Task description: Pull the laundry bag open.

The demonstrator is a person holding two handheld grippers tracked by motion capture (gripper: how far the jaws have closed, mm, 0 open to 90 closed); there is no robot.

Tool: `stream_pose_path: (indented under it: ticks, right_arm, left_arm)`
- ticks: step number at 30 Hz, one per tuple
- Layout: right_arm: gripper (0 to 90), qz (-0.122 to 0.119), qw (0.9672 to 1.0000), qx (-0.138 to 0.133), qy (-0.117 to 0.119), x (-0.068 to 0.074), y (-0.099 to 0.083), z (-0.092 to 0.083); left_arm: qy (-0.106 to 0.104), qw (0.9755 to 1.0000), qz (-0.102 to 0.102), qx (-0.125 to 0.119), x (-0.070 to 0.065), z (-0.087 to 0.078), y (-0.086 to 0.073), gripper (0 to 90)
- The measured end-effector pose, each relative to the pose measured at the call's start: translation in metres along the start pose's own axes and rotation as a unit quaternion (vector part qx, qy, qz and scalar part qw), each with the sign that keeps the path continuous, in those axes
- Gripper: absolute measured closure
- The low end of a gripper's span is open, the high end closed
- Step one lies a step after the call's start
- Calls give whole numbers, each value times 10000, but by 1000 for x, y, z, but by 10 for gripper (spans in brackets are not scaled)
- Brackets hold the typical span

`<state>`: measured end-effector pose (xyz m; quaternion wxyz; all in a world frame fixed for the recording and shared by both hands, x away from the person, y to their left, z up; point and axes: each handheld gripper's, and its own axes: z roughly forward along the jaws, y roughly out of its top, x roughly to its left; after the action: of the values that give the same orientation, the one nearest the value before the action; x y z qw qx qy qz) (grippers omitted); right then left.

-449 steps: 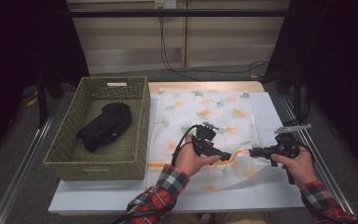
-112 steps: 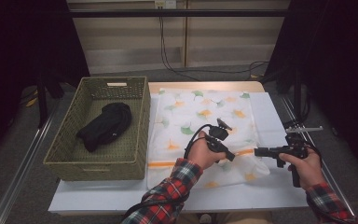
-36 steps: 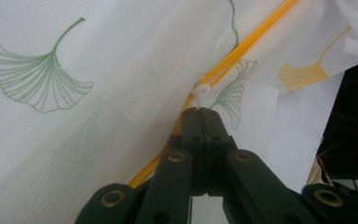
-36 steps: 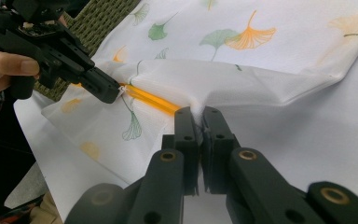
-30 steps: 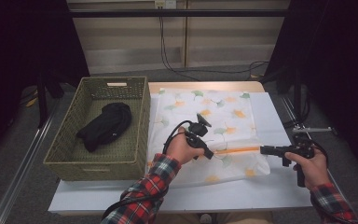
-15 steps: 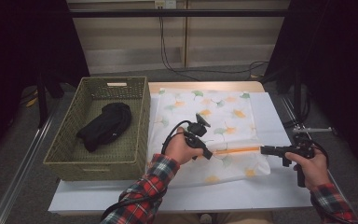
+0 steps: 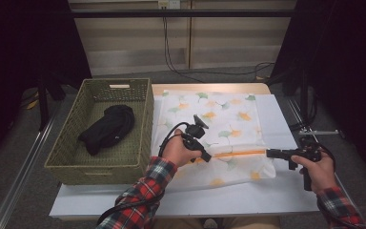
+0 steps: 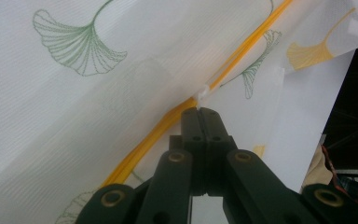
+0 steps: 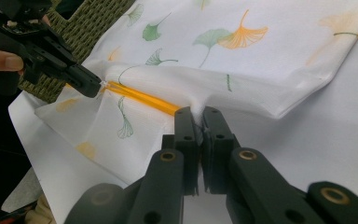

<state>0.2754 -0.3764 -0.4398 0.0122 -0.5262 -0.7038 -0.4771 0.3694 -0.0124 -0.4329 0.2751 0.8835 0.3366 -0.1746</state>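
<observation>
Two hand-held grippers: left hand-held gripper (image 7: 207,157) and right hand-held gripper (image 7: 270,153) are each pinching the cloth (image 7: 214,121), jaws clamped tight on its orange stripe (image 7: 236,153).
Cloth: lying on the table (image 7: 276,193), its folded edge stretching taut between the two grips.
Risk: thin fabric is likely slipping free if either side pulls harder, undoing the fold.
Edges: basket (image 7: 145,119) sitting close beside the left grip, crowding that side.
Open room: bare table lying ahead of the right grip.
</observation>
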Motion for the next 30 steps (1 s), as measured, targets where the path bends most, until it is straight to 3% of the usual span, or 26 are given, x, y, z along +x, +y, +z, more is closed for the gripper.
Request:
stream_pose_path:
  ticks: [8, 15, 16, 17, 20, 21, 22, 24, 30]
  right_arm:
    - [867, -23, 10000, 8, -25, 0, -2, -1]
    - [868, -25, 10000, 4, -29, -1, -2, -2]
    - [868, -15, 10000, -6, -22, -1, -2, -3]
    - [868, -26, 10000, -4, -25, -1, -2, -3]
    - [868, 4, 10000, 16, -22, 0, -2, -1]
    - [868, 1, 10000, 7, -20, -1, -1, 0]
    - [868, 1, 10000, 7, -20, -1, -1, 0]
    - [868, -18, 10000, -4, -16, -2, 0, 0]
    - [868, 19, 10000, 5, -10, -4, -1, 0]
  left_arm:
    - [-2, 10000, 25, 50, 2, -3, -4, 900]
    - [11, 10000, -74, 20, 4, -4, -8, 900]
    - [-2, 9998, -179, -24, 3, -3, -9, 900]
    - [20, 10000, -65, 63, 5, -5, -9, 900]
    - [7, 10000, -25, 80, 6, -6, -10, 900]
    - [-33, 9996, -262, -95, 3, -5, -11, 900]
    - [7, 10000, -97, 6, 5, -7, -11, 900]
    - [19, 10000, -75, 24, 6, -9, -11, 900]
    - [1, 9998, -184, -16, 8, -11, -16, 900]
